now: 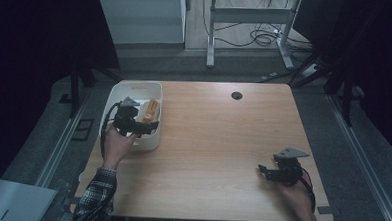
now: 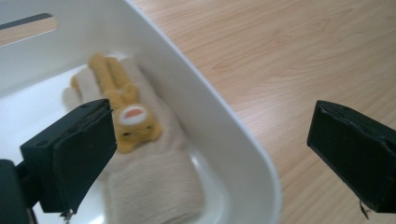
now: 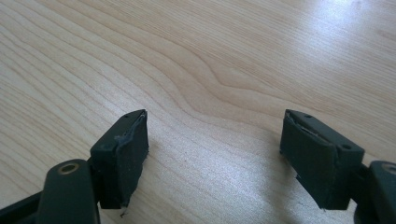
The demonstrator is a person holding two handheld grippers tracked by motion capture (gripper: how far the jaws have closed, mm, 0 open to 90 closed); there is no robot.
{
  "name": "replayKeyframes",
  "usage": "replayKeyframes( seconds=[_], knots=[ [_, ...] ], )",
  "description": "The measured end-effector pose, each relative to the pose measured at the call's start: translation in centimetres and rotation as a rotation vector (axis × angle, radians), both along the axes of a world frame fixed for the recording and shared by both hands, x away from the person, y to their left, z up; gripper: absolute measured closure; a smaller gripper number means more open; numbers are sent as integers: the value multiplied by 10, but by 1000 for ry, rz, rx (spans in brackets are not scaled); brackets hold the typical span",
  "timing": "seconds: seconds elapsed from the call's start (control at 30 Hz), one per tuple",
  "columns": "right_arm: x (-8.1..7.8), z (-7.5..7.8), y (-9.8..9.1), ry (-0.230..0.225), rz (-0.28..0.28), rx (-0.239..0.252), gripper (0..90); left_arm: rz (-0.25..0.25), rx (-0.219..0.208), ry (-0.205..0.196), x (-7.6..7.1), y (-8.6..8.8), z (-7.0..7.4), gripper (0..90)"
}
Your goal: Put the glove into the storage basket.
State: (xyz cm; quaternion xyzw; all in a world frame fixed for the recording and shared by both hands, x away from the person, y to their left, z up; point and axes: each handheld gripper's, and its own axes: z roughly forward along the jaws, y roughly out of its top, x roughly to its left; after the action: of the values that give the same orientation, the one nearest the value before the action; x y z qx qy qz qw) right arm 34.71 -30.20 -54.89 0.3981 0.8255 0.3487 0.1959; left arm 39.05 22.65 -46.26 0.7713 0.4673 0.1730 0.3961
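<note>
Dim room, dark curtains at both sides; light wooden desk (image 1: 217,141) in the middle, its grain plain in both gripper views.

Near edge: two forearms come in from below. Left one wears a plaid sleeve (image 1: 96,193).

Right hand (image 1: 295,195) rests near the desk's right front corner, holding the right gripper (image 1: 264,170). In its own view, right gripper (image 3: 212,154) points at bare wood. Jaws apart, wide gap, nothing between them.

Left hand (image 1: 116,141) sits at the desk's left side, holding the left gripper (image 1: 151,124) at the near end of a white bin (image 1: 155,91). In its own view, left gripper (image 2: 210,149) has jaws spread wide, one over the bin's inside, the other over the desk outside, with the bin's rim (image 2: 224,126) running between them. Nothing clamped.

Inside the bin (image 2: 28,56): a cream knitted glove (image 2: 154,182) lying flat along the right wall, cuff toward the camera. On it, a yellow plush animal figure (image 2: 126,112) with long ears and an orange mouth patch. From above it reads as a tan and yellow shape (image 1: 149,110) against the bin's right wall. Just ahead of the left jaws, not touched.

Further: a dark round grommet (image 1: 236,96) near the desk's far edge. Beyond the desk, metal legs of another table (image 1: 211,36) and loose cables (image 1: 262,38) on the floor.
</note>
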Motion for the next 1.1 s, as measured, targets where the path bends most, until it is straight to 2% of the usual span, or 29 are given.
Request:
replayKeyframes(
  seconds=[0.47, 0.7, 0.83, 1.1],
  knots=[
    [0, 0, 0, 3, -3, -2, 221, -143, -37, -71, -34, -47, -4, 14],
    [0, 0, 0, 3, -1, -5, 211, -199, -37, -82, -47, -67, -11, 15],
    [0, 0, 0, 3, 0, -5, 209, -224, -32, -84, -54, -77, -18, 15],
    [0, 0, 0, 3, 2, -5, 206, -276, -10, -75, -67, -93, -43, 15]
  ],
)
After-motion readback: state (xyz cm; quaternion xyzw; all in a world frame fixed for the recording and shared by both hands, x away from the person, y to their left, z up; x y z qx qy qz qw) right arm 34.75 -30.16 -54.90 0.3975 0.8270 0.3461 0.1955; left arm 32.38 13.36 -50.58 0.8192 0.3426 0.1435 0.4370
